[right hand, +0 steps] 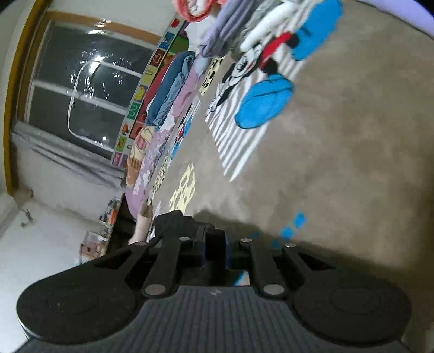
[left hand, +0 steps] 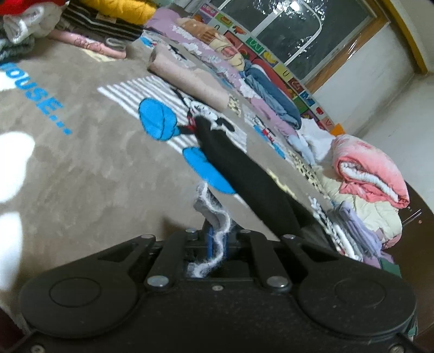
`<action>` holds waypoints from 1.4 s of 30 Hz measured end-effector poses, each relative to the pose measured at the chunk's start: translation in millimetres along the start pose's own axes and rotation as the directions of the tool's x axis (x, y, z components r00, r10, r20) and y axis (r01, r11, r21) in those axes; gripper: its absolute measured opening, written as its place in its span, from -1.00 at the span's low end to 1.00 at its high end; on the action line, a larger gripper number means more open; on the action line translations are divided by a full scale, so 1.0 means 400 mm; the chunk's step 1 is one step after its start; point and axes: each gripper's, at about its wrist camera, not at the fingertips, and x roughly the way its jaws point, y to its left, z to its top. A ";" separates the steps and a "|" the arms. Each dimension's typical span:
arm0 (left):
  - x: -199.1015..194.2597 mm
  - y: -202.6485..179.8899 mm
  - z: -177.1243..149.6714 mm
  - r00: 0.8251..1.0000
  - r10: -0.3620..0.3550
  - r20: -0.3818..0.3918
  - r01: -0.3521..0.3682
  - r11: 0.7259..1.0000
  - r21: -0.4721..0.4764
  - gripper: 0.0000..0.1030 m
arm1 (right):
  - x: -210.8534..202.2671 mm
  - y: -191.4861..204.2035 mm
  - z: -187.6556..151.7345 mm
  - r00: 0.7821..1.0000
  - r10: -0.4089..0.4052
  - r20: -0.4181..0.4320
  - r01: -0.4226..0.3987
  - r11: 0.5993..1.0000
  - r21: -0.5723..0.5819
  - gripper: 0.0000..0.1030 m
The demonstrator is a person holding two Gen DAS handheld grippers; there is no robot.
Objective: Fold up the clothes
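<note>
A black garment (left hand: 244, 173) stretches taut from my left gripper (left hand: 215, 239) out over the grey cartoon-print rug (left hand: 81, 168). The left gripper is shut on its edge, with a white-and-grey frayed hem (left hand: 214, 225) bunched between the jaws. In the right wrist view my right gripper (right hand: 215, 244) is shut on the other end of the black garment (right hand: 173, 221), which bulges just left of the jaws. Both grippers hold it a little above the rug (right hand: 339, 163).
Piles of folded and loose clothes line the rug's far edge: a pink bundle (left hand: 371, 168), blue fabric (left hand: 271, 92), a beige roll (left hand: 187, 81), a yellow item (left hand: 122, 8). A colourful mat edge and a window (right hand: 89, 95) lie behind.
</note>
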 end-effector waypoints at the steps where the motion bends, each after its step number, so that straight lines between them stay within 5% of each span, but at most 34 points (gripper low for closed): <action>1: -0.004 -0.003 0.009 1.000 -0.008 0.010 0.008 1.000 0.001 -0.93 | -0.004 -0.002 -0.003 1.000 0.005 -0.002 -0.005 1.000 0.007 -0.71; 4: -0.040 -0.016 0.042 0.997 -0.044 0.060 0.043 0.999 0.012 -0.93 | -0.013 -0.006 -0.013 1.000 0.018 -0.004 -0.018 1.000 0.020 -0.71; 12: -0.049 0.026 0.081 0.997 0.009 0.074 -0.008 1.000 -0.008 -0.93 | -0.038 0.023 -0.064 1.000 0.016 -0.019 -0.016 1.000 0.003 -0.72; 16: -0.015 0.065 0.067 0.994 0.104 -0.038 -0.104 0.994 -0.014 -0.93 | -0.044 0.036 -0.092 0.996 -0.069 -0.060 0.065 0.996 -0.066 -0.70; 18: -0.003 0.081 0.064 0.987 0.135 -0.089 -0.137 0.990 -0.014 -0.86 | -0.047 0.042 -0.100 0.992 -0.104 -0.064 0.098 0.990 -0.098 -0.62; 24: -0.024 0.086 0.065 0.979 0.200 -0.049 -0.199 0.980 0.021 -0.51 | -0.085 0.093 -0.083 0.990 -0.125 0.061 0.137 0.956 -0.261 -0.32; 31: -0.029 0.052 0.065 0.985 0.171 0.003 -0.170 0.983 0.063 -0.39 | 0.016 0.115 -0.034 0.999 -0.036 -0.001 0.034 0.945 -0.326 -0.05; 35: 0.000 0.028 0.064 0.989 0.145 -0.010 -0.143 0.986 0.085 -0.09 | 0.084 0.095 0.000 0.997 0.025 -0.068 -0.040 0.974 -0.221 0.09; 42: 0.060 -0.029 0.073 0.992 0.107 -0.063 -0.100 0.989 0.113 0.02 | 0.181 0.084 0.030 0.978 0.072 -0.196 -0.097 0.987 -0.125 0.19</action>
